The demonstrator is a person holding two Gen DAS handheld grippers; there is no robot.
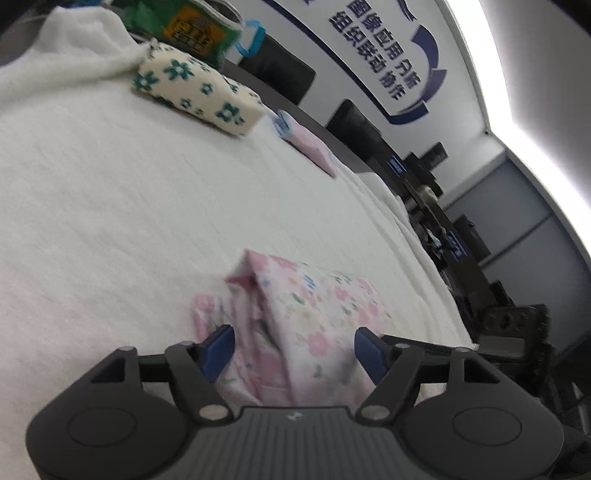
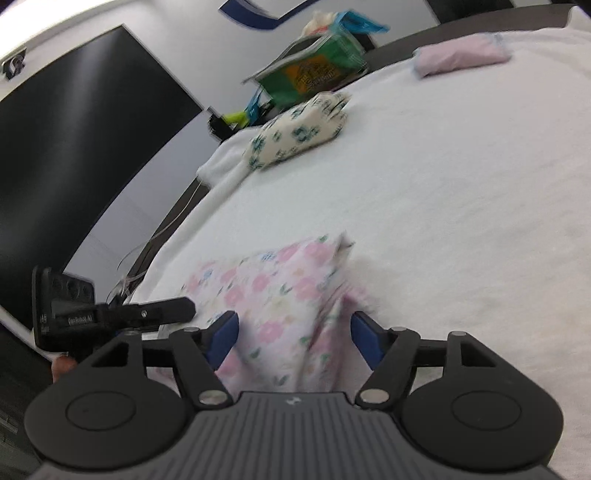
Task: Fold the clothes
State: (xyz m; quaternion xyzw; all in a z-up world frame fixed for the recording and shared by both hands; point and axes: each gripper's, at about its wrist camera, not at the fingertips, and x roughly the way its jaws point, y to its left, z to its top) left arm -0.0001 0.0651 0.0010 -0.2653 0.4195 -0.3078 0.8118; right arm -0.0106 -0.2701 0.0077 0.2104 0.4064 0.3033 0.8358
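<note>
A pink floral garment (image 1: 303, 314) lies folded into a small bundle on the white blanket (image 1: 110, 206). My left gripper (image 1: 293, 350) is open, its blue fingertips (image 1: 221, 349) on either side of the bundle's near end. In the right wrist view the same garment (image 2: 280, 295) lies between the open blue fingertips (image 2: 225, 338) of my right gripper (image 2: 293, 341). The left gripper's black body (image 2: 110, 314) shows at the left of that view, beside the garment. Both views are a little blurred.
A folded cream cloth with green flowers (image 1: 199, 92) (image 2: 295, 133) and a folded pale pink cloth (image 1: 310, 147) (image 2: 461, 55) lie farther back on the blanket. A green bag (image 1: 192, 29) (image 2: 314, 66) stands beyond them. Black chairs (image 1: 277, 70) and a dark screen (image 2: 74, 155) surround the table.
</note>
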